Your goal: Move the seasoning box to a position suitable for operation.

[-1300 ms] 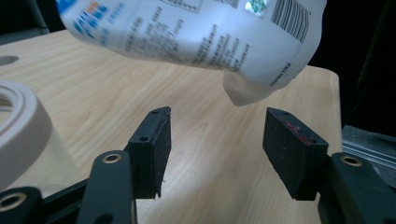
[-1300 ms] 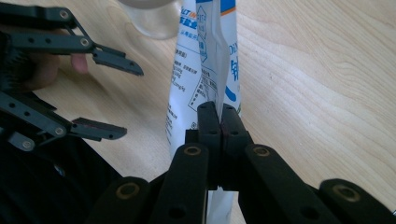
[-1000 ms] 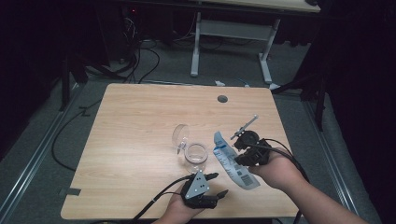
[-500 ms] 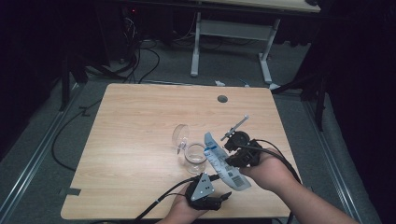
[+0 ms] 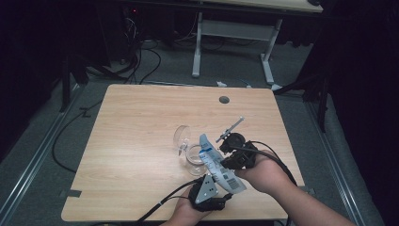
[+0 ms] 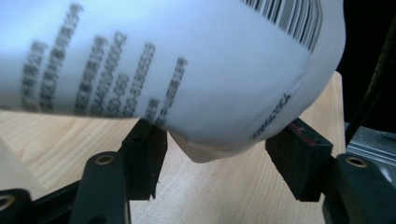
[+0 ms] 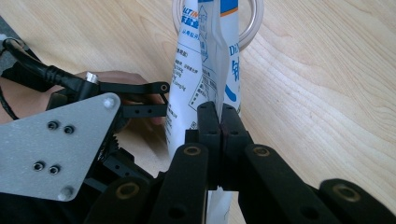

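White printed pouch (image 5: 217,165) clamped in right tool (image 7: 219,122), held over clear glass jar (image 5: 194,159) near surface's (image 5: 136,141) front edge, left tool (image 6: 219,158) jaws apart beneath pouch, jar contents unclear.

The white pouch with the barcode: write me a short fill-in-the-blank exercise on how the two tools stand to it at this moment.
1. The right tool has its jaws ____ on a fold of the white pouch.
2. The left tool has its jaws ____, one on each side of the pouch's bottom corner.
3. The pouch's far end lies over the rim of a clear ____.
4. All of it sits on a ____ table.

Missing words: shut; open; glass jar; wooden
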